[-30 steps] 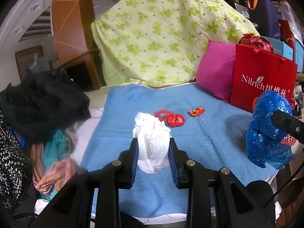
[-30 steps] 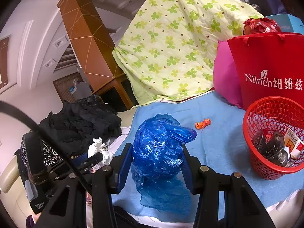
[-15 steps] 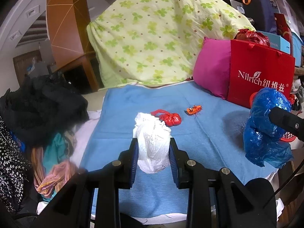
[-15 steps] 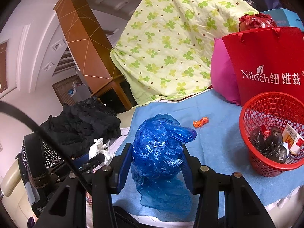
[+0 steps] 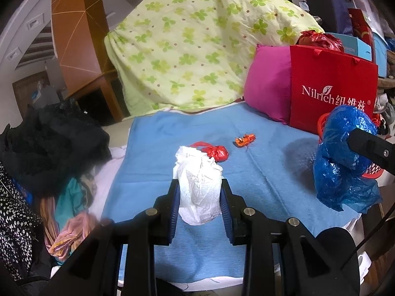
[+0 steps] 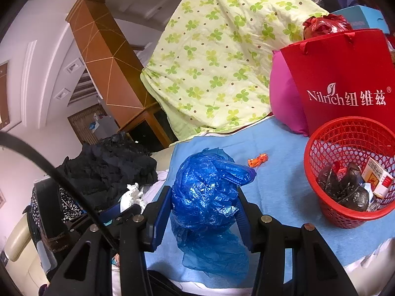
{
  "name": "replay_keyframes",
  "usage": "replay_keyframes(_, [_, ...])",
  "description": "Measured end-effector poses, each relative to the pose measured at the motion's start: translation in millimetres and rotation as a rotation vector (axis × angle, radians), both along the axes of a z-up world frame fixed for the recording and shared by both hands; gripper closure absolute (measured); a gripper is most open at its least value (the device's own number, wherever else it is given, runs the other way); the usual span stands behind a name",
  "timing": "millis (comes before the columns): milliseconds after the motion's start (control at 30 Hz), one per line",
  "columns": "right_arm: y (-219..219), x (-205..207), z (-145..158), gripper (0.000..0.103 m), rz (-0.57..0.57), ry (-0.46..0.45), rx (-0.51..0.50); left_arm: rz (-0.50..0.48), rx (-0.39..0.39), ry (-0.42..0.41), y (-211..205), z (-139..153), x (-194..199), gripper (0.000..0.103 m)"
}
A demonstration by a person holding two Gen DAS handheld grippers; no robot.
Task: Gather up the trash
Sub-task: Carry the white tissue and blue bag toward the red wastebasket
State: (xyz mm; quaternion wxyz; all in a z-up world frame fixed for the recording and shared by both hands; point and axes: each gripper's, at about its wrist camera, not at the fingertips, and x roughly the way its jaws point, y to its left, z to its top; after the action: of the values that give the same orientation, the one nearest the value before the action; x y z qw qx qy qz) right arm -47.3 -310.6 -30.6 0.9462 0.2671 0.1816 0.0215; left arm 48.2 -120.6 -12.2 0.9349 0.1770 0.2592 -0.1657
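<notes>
My left gripper is shut on a crumpled white paper wad, held above the blue blanket. My right gripper is shut on a crumpled blue plastic bag, which also shows at the right of the left wrist view as the blue bag. A red mesh basket with several pieces of trash inside stands on the blanket to the right of the right gripper. A red knotted bag and an orange wrapper lie on the blanket beyond the white wad.
A red Nilrich paper bag and a pink cushion stand at the back right. A green clover quilt is heaped behind. Dark clothes and colourful fabric pile up at the left edge.
The left wrist view has shifted a little, so the red bag, cushion and wrapper sit slightly further left. Both grips are unchanged.
</notes>
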Motion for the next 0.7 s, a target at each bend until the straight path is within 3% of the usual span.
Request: replay_keyframes(700, [-20, -21, -11, 0.05, -0.043, -0.016, 0.066, -0.055, 0.062, 0.006, -36, -9, -14, 0.069])
